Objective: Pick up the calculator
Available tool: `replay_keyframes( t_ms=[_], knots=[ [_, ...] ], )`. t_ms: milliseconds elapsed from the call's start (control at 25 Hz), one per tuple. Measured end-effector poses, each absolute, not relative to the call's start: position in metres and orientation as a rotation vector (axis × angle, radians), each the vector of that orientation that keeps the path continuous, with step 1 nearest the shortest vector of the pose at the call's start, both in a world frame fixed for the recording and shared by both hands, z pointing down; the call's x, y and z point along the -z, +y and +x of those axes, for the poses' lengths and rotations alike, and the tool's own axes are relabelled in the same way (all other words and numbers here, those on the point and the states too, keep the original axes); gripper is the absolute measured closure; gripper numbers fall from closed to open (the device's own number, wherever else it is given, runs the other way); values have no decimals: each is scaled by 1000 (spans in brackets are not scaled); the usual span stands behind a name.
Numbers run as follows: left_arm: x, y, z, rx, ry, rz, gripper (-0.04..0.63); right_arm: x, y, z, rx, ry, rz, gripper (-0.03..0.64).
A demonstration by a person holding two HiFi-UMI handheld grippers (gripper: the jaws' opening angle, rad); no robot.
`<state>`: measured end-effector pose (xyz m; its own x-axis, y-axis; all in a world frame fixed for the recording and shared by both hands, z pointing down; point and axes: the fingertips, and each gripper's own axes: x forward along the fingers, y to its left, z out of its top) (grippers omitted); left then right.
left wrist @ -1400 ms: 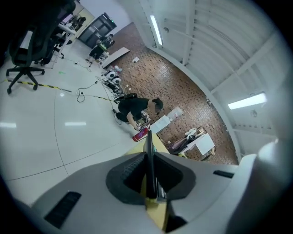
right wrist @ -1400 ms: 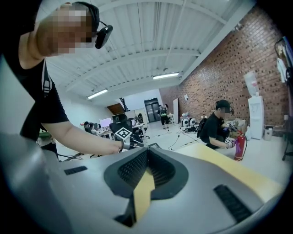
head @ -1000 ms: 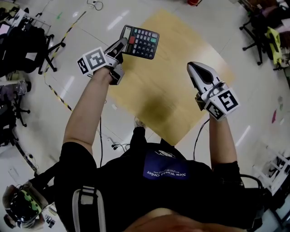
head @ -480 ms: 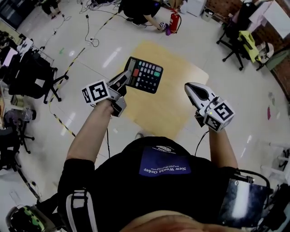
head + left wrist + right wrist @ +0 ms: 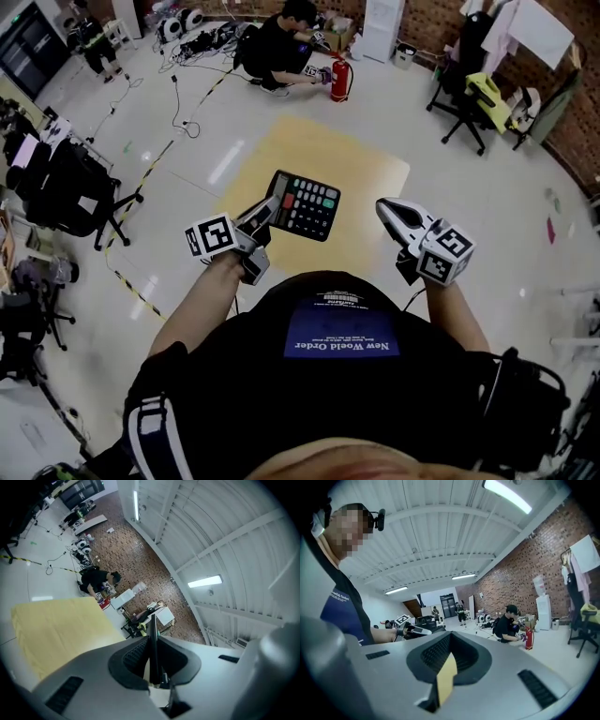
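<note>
The calculator (image 5: 305, 204) is off the desk (image 5: 366, 173), held in the air above its near edge by the left tool (image 5: 267, 212), whose jaws are clamped on the calculator's left rim; in the left gripper view it shows edge-on as a thin dark slab (image 5: 153, 644) pinched between the pads. The right tool (image 5: 382, 206) hangs level beside it, a little apart, its jaws closed together with nothing in them. The desk is a bare square of yellow wood with nothing lying on it. Around it spreads a glossy pale floor (image 5: 469, 216) crossed by a line of black-and-yellow tape (image 5: 141, 150) and loose cables. Black office chairs (image 5: 75, 187) crowd the left side, and another chair with a yellow-green cloth over it (image 5: 487, 94) stands at the right near a brick wall (image 5: 441, 28). Beyond the desk a person in black (image 5: 281, 47) crouches beside a red fire extinguisher (image 5: 338, 80). Overhead is a white ribbed ceiling with strip lights (image 5: 506, 494).
</note>
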<state>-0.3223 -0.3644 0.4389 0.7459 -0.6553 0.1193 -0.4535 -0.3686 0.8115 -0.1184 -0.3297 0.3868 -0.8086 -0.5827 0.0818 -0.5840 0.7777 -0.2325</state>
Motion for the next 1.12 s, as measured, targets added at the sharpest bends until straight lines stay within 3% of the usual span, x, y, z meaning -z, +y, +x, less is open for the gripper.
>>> replay_keyframes(
  t_ms=[1120],
  knots=[
    [-431,-346,-311,387,-834,2003,540,-381,-332,-113,-260,-2952,916,634]
  ],
)
